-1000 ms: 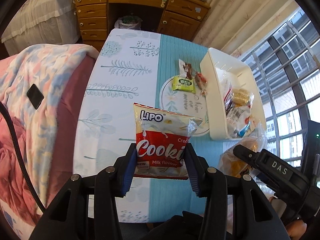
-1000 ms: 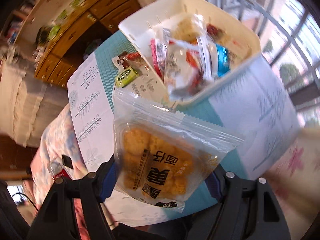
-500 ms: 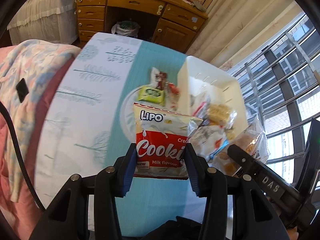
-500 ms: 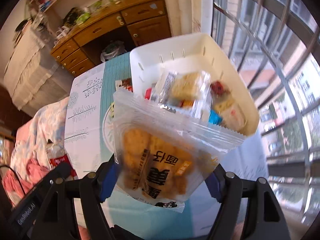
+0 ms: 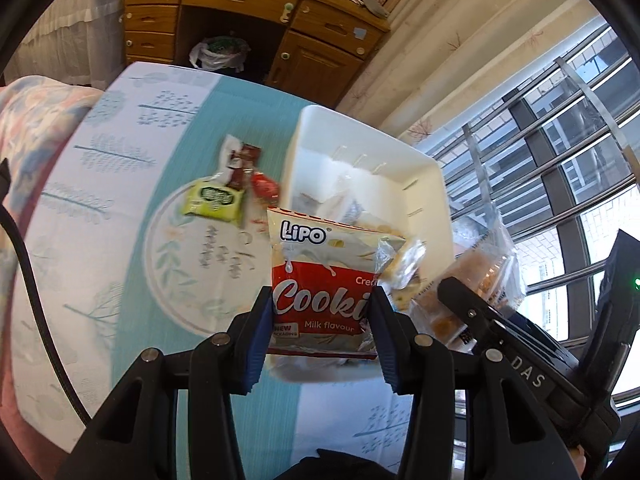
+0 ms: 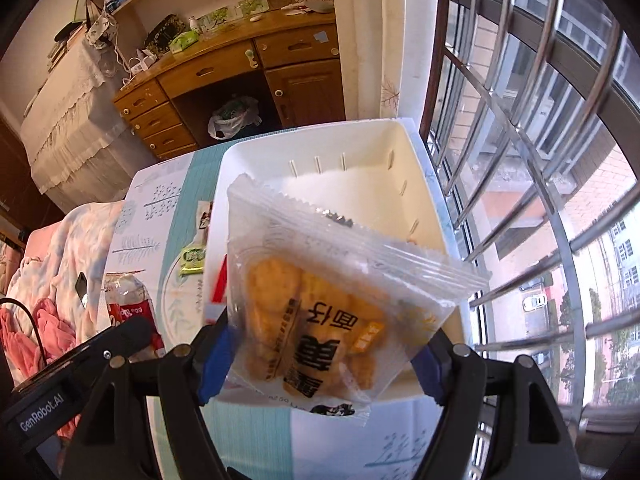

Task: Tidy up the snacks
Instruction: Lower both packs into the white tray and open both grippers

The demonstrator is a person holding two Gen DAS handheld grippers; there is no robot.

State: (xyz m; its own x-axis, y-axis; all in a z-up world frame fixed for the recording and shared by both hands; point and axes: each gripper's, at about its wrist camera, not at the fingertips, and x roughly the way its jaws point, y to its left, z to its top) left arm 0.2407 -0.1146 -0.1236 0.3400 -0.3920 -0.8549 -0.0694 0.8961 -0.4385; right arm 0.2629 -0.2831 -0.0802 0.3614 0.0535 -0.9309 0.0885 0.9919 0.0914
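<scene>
My left gripper [image 5: 320, 320] is shut on a red and white Lipo cookie pack [image 5: 324, 276], held upright over the near left part of the white basket [image 5: 360, 148]. Several wrapped snacks lie in the basket, mostly hidden behind the pack. In the right wrist view my right gripper [image 6: 324, 356] is shut on a clear pack of golden fried snacks [image 6: 320, 300], hanging above the basket [image 6: 352, 136]. That pack [image 5: 480, 272] also shows at the basket's right side in the left wrist view. A green packet [image 5: 214, 199], a brown packet [image 5: 240, 160] and a red sweet [image 5: 264, 188] lie on the table left of the basket.
The table carries a pale blue leaf-print cloth [image 5: 100, 240]. A plastic bottle with a red label [image 6: 128, 304] stands near its left edge. A bed with a flowered blanket [image 6: 60, 248] lies to the left, a wooden desk [image 5: 240, 0] at the back, a barred window [image 6: 540, 160] close on the right.
Both grippers have carried their packs across the table to above the basket. The right wrist has rolled, so its view stands upright now. Both grips look the same.
</scene>
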